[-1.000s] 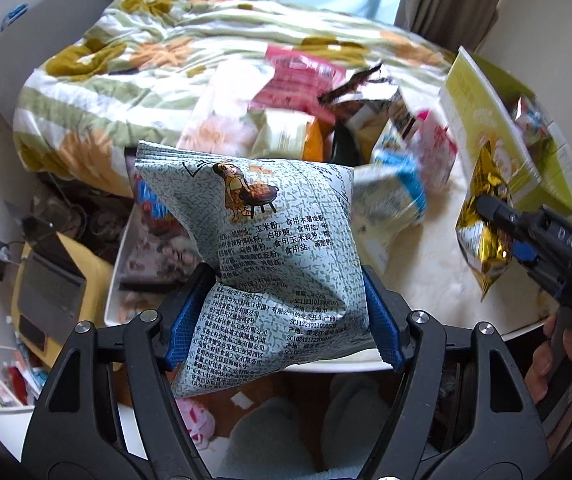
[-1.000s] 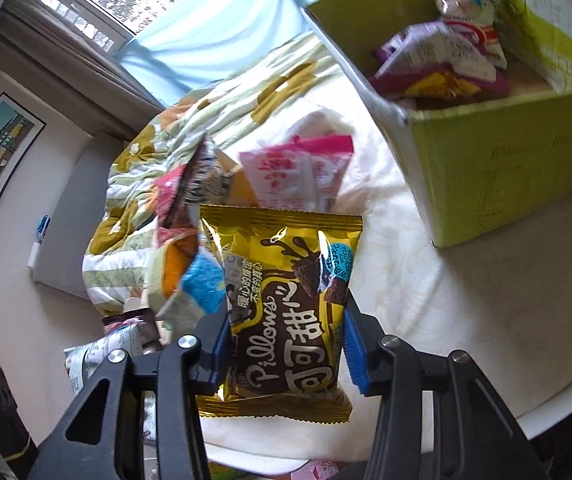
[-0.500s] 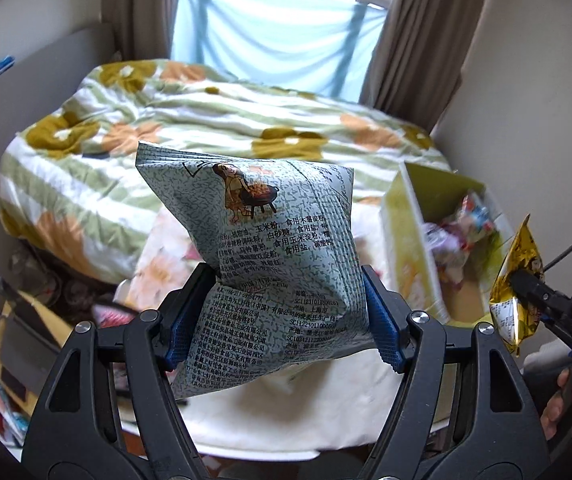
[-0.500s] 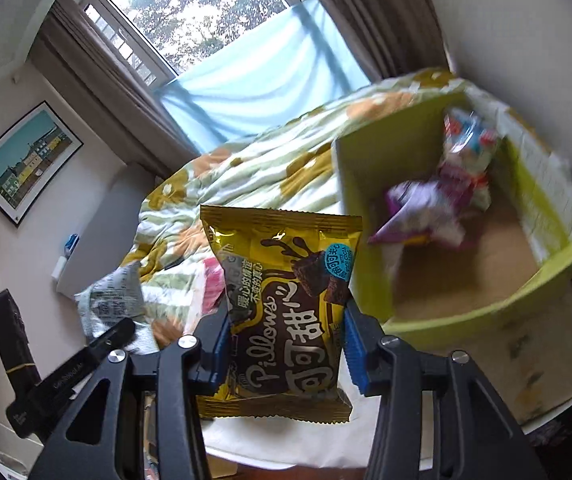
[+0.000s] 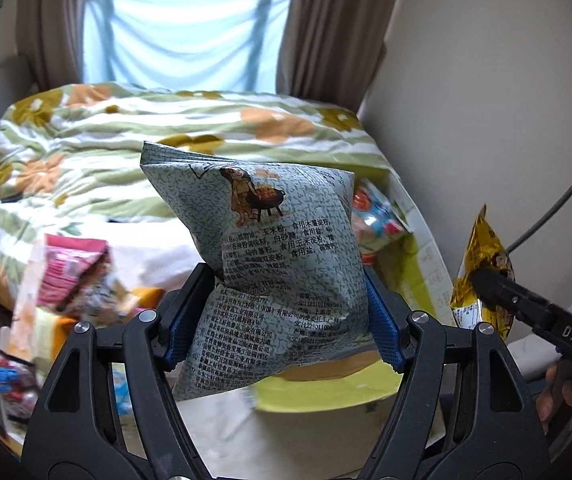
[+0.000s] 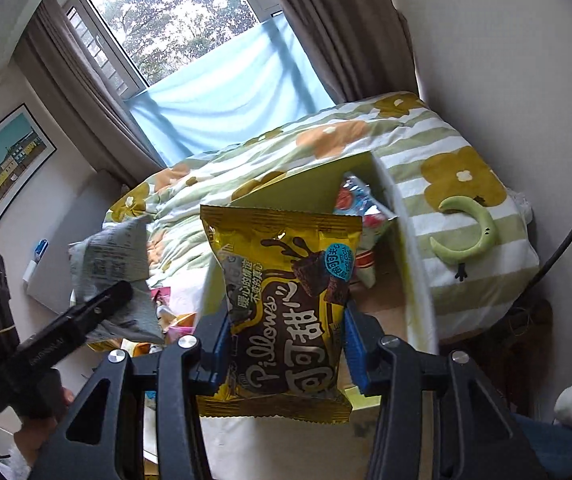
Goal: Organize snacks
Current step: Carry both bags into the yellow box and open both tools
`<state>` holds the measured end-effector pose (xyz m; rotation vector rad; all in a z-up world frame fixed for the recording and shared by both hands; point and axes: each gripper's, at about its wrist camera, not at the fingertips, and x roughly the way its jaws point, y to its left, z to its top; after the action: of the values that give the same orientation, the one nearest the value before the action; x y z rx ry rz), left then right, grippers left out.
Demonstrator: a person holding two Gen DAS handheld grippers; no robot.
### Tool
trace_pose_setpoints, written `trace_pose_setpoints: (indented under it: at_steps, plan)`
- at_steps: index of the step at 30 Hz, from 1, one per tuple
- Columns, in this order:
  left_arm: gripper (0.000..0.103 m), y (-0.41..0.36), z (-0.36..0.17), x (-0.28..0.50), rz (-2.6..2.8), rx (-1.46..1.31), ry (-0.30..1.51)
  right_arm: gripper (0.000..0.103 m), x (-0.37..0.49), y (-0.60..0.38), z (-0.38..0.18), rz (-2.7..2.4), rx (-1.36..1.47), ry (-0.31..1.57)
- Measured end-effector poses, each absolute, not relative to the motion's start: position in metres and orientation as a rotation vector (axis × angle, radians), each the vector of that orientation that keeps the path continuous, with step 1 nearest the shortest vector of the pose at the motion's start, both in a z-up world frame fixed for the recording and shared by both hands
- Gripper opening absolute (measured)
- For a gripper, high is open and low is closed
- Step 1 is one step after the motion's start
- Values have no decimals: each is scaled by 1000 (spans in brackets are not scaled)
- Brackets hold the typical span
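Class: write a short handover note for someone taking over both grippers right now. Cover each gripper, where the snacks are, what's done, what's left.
Left gripper: shut on the grey-green snack bag, held in the air.
Right gripper: shut on the gold cocoa pillow bag, near the yellow-green box.
Done: a few packets already in the box.
Left: drop both bags in, then clear the loose snack pile at the left.

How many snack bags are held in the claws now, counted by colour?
Grey-green printed bag, in the left claw: 1
Gold and brown bag, in the right claw: 1
Total: 2
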<state>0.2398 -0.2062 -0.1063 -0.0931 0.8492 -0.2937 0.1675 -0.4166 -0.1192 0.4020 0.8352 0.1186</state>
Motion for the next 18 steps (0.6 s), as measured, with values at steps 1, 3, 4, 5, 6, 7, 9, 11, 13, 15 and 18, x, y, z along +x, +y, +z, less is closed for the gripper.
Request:
trace_pose_setpoints:
  at_steps: [1, 3, 4, 5, 6, 7, 9, 11, 13, 15, 18]
  plan:
    - [69, -217, -114, 241, -299, -86, 862, 43, 171, -424, -121, 124, 398, 842]
    - [69, -238, -128, 246, -310, -77, 889, 43, 175, -432, -125, 127, 396, 851]
    - [69, -245, -135, 247, -315, -76, 901, 43, 178, -437, -128, 130, 404, 857]
    - [69, -252, -141, 249, -324, -74, 917, 43, 179, -440, -131, 134, 412, 862]
    - [69, -259, -148, 250, -339, -67, 940, 43, 181, -443, -133, 140, 421, 868]
    - [71, -267, -155, 251, -348, -56, 963, 43, 182, -446, -136, 145, 428, 875]
    - [81, -277, -168, 253, -345, -27, 1002, 43, 185, -446, -141, 159, 431, 885]
    - [94, -278, -176, 252, -322, -21, 1022, 43, 188, -448, -145, 162, 426, 893]
    - [96, -277, -180, 252, -329, -35, 1043, 43, 191, -451, -150, 162, 424, 897]
    - [96, -272, -181, 252, -313, -31, 1056, 43, 193, -451, -153, 164, 429, 903]
    - [96, -263, -181, 251, -285, -24, 1051, 43, 194, -444, -154, 162, 380, 909]
